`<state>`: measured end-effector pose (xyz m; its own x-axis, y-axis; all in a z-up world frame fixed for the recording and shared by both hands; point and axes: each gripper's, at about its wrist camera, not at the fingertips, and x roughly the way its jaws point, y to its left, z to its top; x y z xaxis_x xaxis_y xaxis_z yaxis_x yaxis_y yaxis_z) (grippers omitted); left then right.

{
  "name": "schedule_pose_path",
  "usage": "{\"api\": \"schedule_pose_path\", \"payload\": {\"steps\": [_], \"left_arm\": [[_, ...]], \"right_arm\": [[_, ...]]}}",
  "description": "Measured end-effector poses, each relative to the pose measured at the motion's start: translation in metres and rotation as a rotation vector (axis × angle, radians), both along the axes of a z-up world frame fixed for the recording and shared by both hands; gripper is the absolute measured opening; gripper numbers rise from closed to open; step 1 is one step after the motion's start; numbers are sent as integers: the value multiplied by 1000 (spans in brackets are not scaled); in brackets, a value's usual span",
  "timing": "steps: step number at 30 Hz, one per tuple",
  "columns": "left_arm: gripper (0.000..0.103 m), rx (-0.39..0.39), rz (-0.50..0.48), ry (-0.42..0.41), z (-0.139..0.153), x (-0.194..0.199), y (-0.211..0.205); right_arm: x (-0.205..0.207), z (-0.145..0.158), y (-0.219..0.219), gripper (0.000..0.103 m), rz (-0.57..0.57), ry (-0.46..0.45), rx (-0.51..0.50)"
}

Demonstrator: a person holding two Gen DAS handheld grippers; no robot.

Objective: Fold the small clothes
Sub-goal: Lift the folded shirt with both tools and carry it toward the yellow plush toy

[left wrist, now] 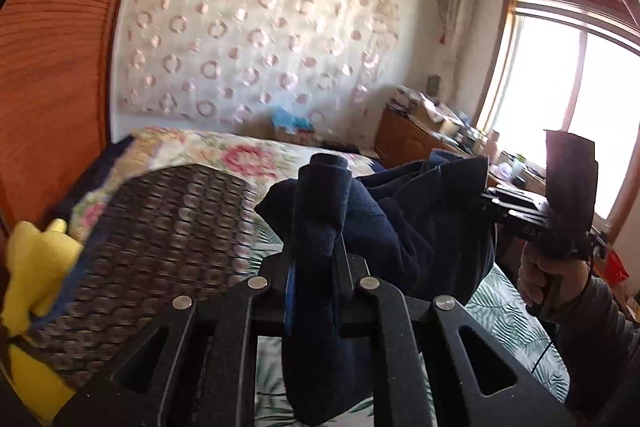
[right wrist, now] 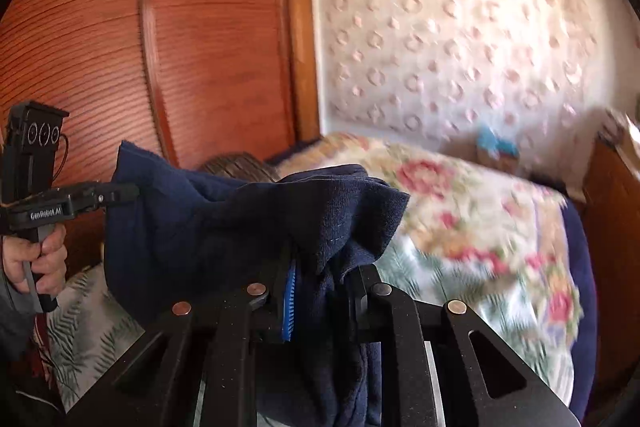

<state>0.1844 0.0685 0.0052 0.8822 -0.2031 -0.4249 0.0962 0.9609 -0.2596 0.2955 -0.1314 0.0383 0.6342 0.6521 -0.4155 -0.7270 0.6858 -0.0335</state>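
Note:
A dark navy garment [left wrist: 420,219] hangs stretched in the air between my two grippers, above the bed. In the left wrist view my left gripper [left wrist: 316,247] is shut on one bunched end, and cloth wraps over its fingers and hides the tips. Off to the right, my right gripper [left wrist: 490,195] bites the other end, with a hand [left wrist: 536,279] on its grip. The right wrist view shows the same garment [right wrist: 208,219] from the other side. There my right gripper [right wrist: 324,287] is shut on a fold beside its blue pad, and my left gripper [right wrist: 120,193] pinches the far corner.
Below lies a bed with a floral quilt [right wrist: 460,211] and a leaf-print sheet [left wrist: 512,315]. A dark woven mat [left wrist: 168,235] and a yellow plush toy [left wrist: 36,267] sit at the left. A wooden wardrobe [right wrist: 180,47] stands left, and a cluttered dresser [left wrist: 420,135] and a window [left wrist: 560,87] right.

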Motion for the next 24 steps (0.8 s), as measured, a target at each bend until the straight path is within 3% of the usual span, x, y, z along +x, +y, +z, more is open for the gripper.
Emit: {"api": "schedule_pose_path", "payload": {"steps": [8, 12, 15, 18, 21, 24], "left_arm": [[14, -16, 202, 14, -20, -26, 64], [14, 16, 237, 47, -34, -33, 76], [14, -2, 285, 52, -42, -43, 88], [14, 30, 324, 78, -50, -50, 90], [14, 48, 362, 124, -63, -54, 91], [14, 12, 374, 186, -85, -56, 95]], "right_arm": [[27, 23, 100, 17, 160, -102, -105], [53, 23, 149, 16, 214, -128, -180], [77, 22, 185, 16, 240, -117, -236], [86, 24, 211, 15, 268, -121, -253], [92, 28, 235, 15, 270, -125, -247], [98, 23, 254, 21, 225, -63, -216]]}}
